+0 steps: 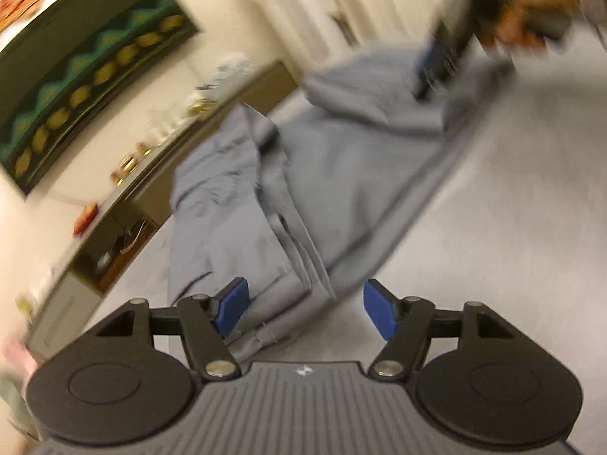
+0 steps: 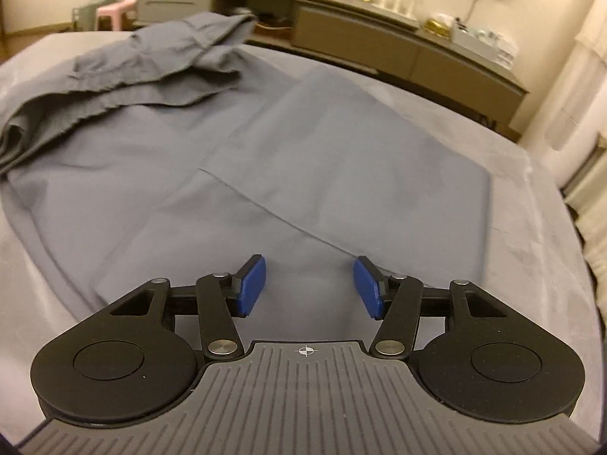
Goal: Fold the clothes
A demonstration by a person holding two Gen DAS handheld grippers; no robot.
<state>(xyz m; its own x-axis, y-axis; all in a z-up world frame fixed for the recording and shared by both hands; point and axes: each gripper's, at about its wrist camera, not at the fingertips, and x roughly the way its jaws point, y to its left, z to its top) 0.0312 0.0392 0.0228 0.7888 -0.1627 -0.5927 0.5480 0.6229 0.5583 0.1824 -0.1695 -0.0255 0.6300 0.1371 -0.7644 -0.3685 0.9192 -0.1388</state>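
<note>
On the grey bed point(image 2: 538, 227) our grey garment point(image 2: 265, 144) stretches ahead of both spread, empty tongs, the right tongs point(image 2: 309, 284) over its flat panel and the left tongs point(image 1: 303, 311) at its layered edge.

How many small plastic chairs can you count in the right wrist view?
2. A green chair and a pink chair stand side by side on the floor at the far left, beside the sideboard. Others may be hidden behind the grey garment.
</note>
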